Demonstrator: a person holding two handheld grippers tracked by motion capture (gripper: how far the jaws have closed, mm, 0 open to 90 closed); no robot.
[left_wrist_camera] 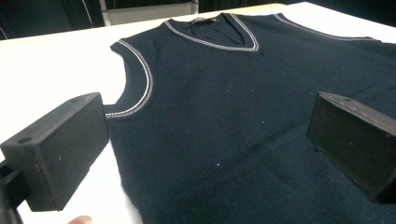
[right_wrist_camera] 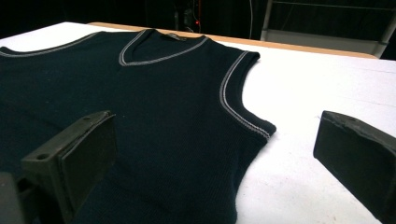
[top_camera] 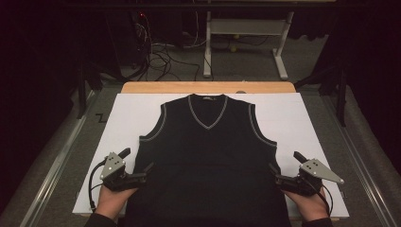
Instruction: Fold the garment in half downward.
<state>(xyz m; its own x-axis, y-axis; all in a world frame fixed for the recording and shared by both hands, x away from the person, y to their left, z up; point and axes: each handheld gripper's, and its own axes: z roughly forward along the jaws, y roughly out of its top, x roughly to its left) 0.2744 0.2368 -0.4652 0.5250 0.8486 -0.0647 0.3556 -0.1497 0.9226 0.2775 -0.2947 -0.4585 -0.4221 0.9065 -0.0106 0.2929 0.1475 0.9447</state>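
A dark navy sleeveless V-neck vest point(top_camera: 206, 156) with pale trim at neck and armholes lies flat, front up, on the white table sheet point(top_camera: 127, 113). My left gripper point(top_camera: 138, 166) rests at the vest's left side edge below the armhole, jaws open wide, one over the fabric point(left_wrist_camera: 224, 140) and one over the white sheet. My right gripper point(top_camera: 283, 169) mirrors it at the vest's right side edge, open too, straddling the side seam point(right_wrist_camera: 177, 140). Nothing is pinched in either one.
The white sheet covers a wooden table whose far edge point(top_camera: 208, 87) shows behind the collar. Metal rails point(top_camera: 52, 165) run along both sides of the table. Beyond it stand a grey table frame point(top_camera: 246, 42) and loose cables on the floor.
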